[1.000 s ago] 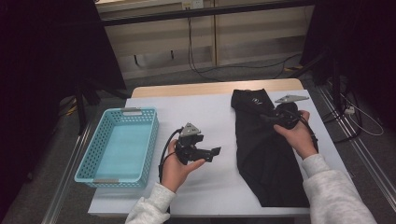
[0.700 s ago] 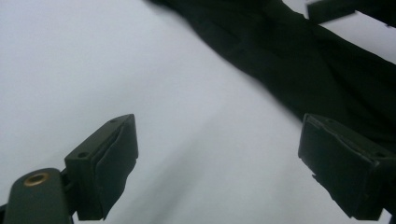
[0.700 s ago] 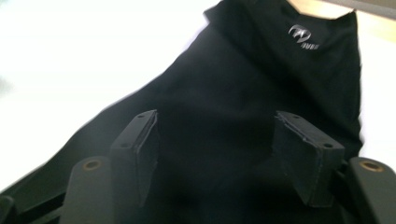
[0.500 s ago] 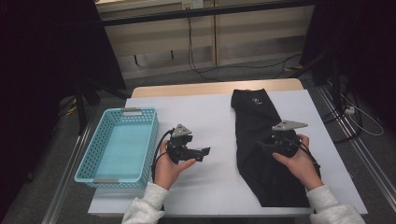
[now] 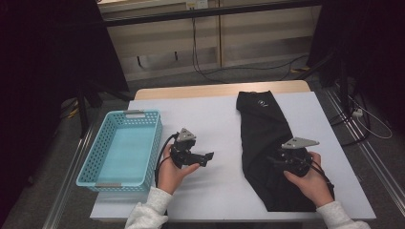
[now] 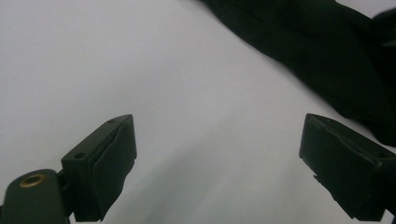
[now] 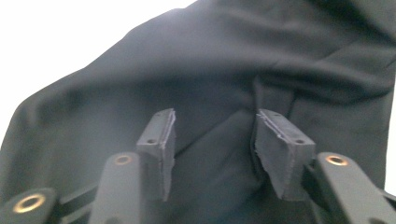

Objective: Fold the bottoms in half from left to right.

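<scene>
White table (image 5: 215, 119) bears black garment (image 5: 265, 138), perhaps trousers.

A light blue basket (image 5: 122, 149) sits at the white table's (image 5: 215, 114) left edge.

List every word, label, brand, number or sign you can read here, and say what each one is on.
No text can be read anywhere.
Small white round mark on the black garment, near its far end: too small to read.
Blue basket: no label legible.
</scene>
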The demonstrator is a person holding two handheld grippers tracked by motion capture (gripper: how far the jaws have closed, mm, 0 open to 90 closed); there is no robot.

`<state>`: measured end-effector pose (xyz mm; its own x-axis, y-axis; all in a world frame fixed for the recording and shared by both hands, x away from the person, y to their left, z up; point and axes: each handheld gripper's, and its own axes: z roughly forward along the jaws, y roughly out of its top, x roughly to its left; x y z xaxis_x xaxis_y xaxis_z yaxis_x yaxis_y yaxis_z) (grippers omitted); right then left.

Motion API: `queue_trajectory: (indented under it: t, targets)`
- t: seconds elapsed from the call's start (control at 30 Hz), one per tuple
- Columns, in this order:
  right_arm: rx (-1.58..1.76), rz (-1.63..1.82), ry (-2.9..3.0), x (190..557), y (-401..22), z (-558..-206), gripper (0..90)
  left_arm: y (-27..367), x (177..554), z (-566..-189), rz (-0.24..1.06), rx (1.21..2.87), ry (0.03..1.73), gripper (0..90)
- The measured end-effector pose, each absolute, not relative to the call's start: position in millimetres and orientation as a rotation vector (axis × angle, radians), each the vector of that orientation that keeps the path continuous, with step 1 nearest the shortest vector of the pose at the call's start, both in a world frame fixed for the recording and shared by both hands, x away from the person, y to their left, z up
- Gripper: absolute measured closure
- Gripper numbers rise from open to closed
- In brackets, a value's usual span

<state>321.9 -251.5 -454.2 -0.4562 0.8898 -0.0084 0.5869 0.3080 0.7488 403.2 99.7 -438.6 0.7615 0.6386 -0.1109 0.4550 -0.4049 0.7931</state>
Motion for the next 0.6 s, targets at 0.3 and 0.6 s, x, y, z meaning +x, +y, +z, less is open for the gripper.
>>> queue_trajectory:
  t: [0.3, 0.6]
  targets:
    - [1.323, 0.996, 2.209, 308.6, -256.5, -459.3, 86.8, 101.6, 403.1, -435.8, 0.282, 2.072, 0.809, 10.9]
    - [1.393, 1.101, 2.125, 291.3, -282.7, -447.2, 87.1, 101.6, 404.9, -435.9, 0.276, 2.07, 0.808, 11.1]
